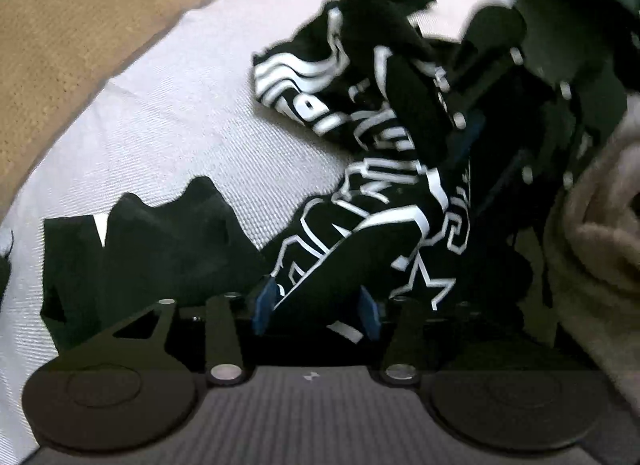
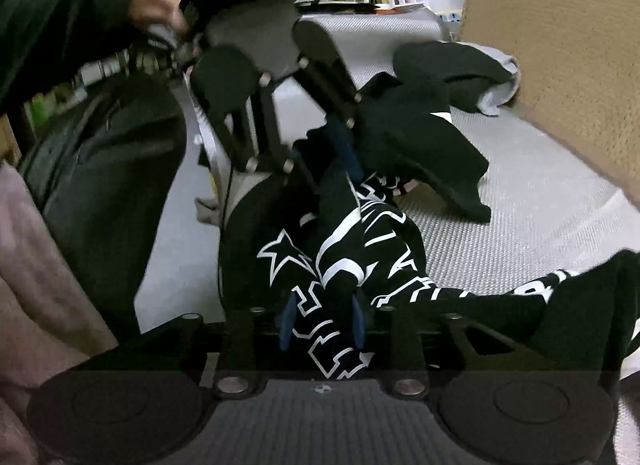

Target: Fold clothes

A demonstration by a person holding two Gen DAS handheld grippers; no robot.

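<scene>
Bunching into soft, creased folds, a black garment (image 1: pixel 372 193) printed with white angular lettering and stars lies on a pale, ribbed-weave cloth surface (image 1: pixel 192 137). One twisted band of it runs between the blue pads of the left gripper (image 1: pixel 316 307), which stand apart with the fabric lying between them. Another printed fold sits between the right gripper (image 2: pixel 322 325) pads, likewise parted around the cloth; whether they press it I cannot tell. A coarse tan board (image 2: pixel 552 45) borders the surface.
</scene>
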